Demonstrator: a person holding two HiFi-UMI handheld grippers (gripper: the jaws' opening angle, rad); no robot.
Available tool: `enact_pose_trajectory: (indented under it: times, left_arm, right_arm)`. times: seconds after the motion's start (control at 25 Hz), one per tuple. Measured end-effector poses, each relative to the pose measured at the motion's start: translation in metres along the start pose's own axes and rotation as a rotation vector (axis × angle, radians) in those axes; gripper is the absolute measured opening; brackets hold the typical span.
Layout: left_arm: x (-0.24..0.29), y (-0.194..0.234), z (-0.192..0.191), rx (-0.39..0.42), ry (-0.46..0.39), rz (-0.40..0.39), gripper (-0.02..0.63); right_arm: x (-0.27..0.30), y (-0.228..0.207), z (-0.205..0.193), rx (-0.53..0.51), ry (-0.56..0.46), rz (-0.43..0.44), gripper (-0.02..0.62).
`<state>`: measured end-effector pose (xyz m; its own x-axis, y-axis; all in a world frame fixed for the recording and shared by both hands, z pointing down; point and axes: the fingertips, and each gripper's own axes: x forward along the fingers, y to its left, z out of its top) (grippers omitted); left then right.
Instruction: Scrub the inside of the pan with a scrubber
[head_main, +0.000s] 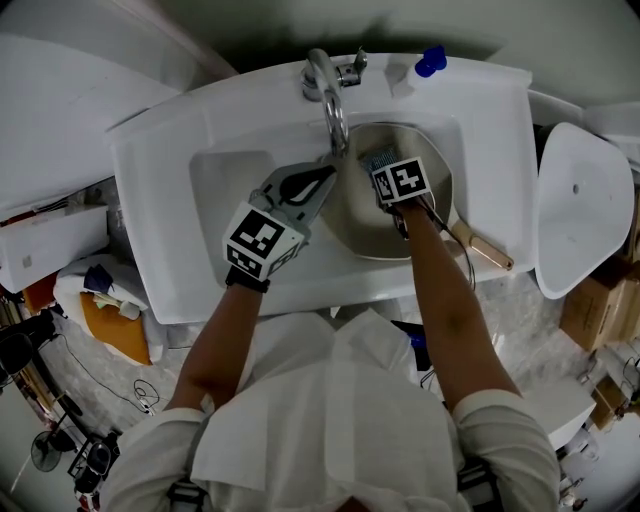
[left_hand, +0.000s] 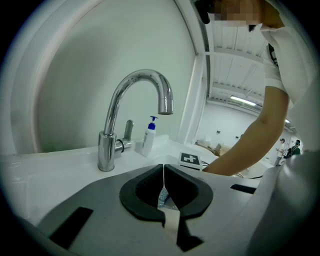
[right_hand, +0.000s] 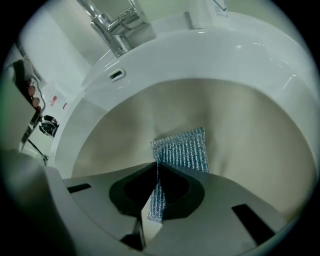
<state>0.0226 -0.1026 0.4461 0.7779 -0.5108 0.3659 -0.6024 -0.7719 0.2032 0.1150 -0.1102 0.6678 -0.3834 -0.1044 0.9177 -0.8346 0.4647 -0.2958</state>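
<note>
A beige pan (head_main: 362, 228) with a wooden handle (head_main: 487, 250) lies in the white sink basin (head_main: 225, 185). My right gripper (head_main: 385, 175) reaches into the pan, shut on a blue-silver mesh scrubber (head_main: 377, 159). In the right gripper view the scrubber (right_hand: 182, 152) hangs out past the gripper (right_hand: 156, 167) against the pan's inner wall (right_hand: 245, 130). My left gripper (head_main: 328, 178) sits at the pan's left rim, shut on that thin edge. The left gripper view shows the gripper (left_hand: 163, 172) closed on a pale sliver, with the rest of the pan hidden.
The chrome faucet (head_main: 330, 95) arches over the pan's far rim, also in the left gripper view as the faucet (left_hand: 135, 100). A soap bottle (head_main: 428, 63) stands at the sink's back right. A white rounded lid (head_main: 580, 210) stands right of the sink; boxes and clutter lie on the floor.
</note>
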Motion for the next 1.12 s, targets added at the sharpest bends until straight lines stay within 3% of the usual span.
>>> enact_pose_trajectory:
  times: [0.32, 0.6, 0.72, 0.84, 1.12]
  left_arm:
    - [0.001, 0.002, 0.001, 0.000, -0.008, -0.002, 0.020]
    - [0.001, 0.003, 0.003, 0.001, -0.013, -0.012, 0.020]
    - [0.000, 0.004, 0.002, 0.002, -0.011, -0.016, 0.020]
    - [-0.001, 0.004, 0.002, 0.003, -0.010, -0.016, 0.020]
    - [-0.003, 0.007, 0.000, 0.002, -0.003, -0.015, 0.020]
  right_arm:
    - [0.014, 0.055, -0.022, -0.086, 0.084, 0.141, 0.021]
    - [0.000, 0.068, -0.080, -0.191, 0.352, 0.252, 0.021]
    - [-0.011, 0.054, -0.096, -0.217, 0.466, 0.231, 0.021]
    - [-0.019, 0.034, -0.098, -0.222, 0.507, 0.174, 0.021]
    - [-0.025, -0.017, -0.063, -0.177, 0.390, -0.006, 0.021]
